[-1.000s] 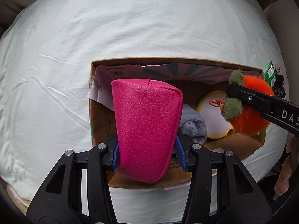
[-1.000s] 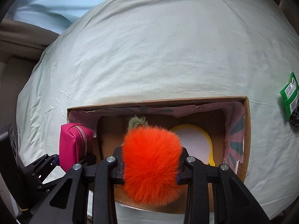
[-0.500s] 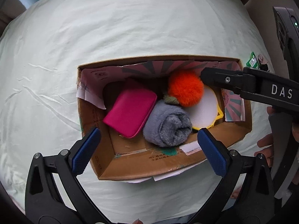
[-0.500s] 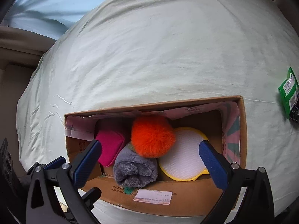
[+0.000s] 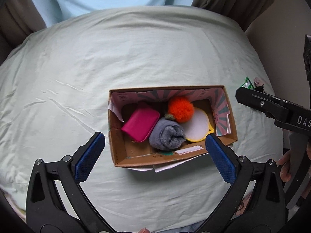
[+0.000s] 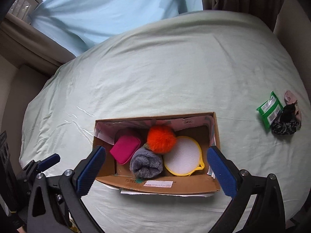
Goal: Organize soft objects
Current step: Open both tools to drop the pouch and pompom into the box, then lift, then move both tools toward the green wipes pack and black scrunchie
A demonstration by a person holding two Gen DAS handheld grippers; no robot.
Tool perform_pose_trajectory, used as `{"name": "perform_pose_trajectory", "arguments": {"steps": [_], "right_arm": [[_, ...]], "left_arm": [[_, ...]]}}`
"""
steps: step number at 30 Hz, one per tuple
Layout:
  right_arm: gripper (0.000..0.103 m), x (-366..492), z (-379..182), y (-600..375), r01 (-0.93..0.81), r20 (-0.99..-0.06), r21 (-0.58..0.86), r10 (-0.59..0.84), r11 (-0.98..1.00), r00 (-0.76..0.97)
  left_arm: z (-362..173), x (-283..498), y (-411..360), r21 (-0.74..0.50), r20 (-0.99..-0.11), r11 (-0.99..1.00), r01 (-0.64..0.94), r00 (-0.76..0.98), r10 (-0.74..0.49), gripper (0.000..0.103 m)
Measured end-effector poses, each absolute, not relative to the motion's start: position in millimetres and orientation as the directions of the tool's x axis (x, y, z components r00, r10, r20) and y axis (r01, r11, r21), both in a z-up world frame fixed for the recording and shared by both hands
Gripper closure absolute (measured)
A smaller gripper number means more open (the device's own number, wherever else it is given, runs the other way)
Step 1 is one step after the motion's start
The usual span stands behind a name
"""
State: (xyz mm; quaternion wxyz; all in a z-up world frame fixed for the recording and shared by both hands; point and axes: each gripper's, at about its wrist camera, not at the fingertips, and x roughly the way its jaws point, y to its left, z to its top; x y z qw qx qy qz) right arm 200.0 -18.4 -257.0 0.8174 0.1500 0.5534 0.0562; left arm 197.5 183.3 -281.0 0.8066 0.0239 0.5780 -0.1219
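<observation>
An open cardboard box (image 5: 136,158) (image 6: 194,184) sits on the pale green bed. Inside lie a pink pouch (image 5: 141,125) (image 6: 125,149), a rolled grey fleece (image 5: 167,136) (image 6: 145,164), an orange pom-pom (image 5: 180,108) (image 6: 161,138) and a round white pad with a yellow rim (image 5: 197,127) (image 6: 182,158). My left gripper (image 5: 155,155) is open and empty, above the box's near side. My right gripper (image 6: 155,169) is open and empty, also above the box's near side; its body shows at the right of the left wrist view (image 5: 272,108).
A green packet (image 6: 270,109) and dark and pink small fabric items (image 6: 287,120) lie on the bed to the right of the box. A light blue curtain (image 6: 116,9) and brown drapes hang beyond the far edge of the bed.
One second ago my left gripper held the pink pouch and my right held the orange pom-pom. Both were let go into the box. Both grippers opened and pulled up and back.
</observation>
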Motion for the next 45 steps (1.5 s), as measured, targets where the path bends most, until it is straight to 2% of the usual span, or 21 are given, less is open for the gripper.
{"name": "perform_pose_trajectory", "arguments": {"steps": [12,18,23,29,34,45], "right_arm": [[0.0,103,-131,-36,0.025,-0.785,0.203,0.147,0.979,0.602],[0.0,48,-89,-61,0.041,-0.711,0.19,0.109,0.981,0.695],[0.0,6,-71,-91,0.046,-0.656,0.148,0.064,0.988,0.752],[0.0,-21,-61,-148,0.056,-0.612,0.164,0.057,0.985,0.788],[0.0,-23,-67,-203,0.078,-0.621,0.171,0.045,0.982,0.783],[0.0,14,-111,-319,0.115,-0.652,0.137,0.003,0.984,0.758]], "left_arm": [[-157,128,198,-0.054,-0.848,0.987,0.149,0.515,-0.124,0.0],[-104,79,191,0.016,-0.766,0.996,0.085,0.642,-0.042,0.0],[-82,37,172,0.013,-0.716,0.999,0.045,0.698,-0.022,0.0],[-74,12,125,-0.03,-0.698,0.998,0.047,0.714,-0.055,0.0],[-75,10,69,-0.029,-0.694,0.996,0.089,0.715,-0.084,0.0],[-123,53,-63,-0.04,-0.722,0.979,0.202,0.671,-0.168,0.0]]}}
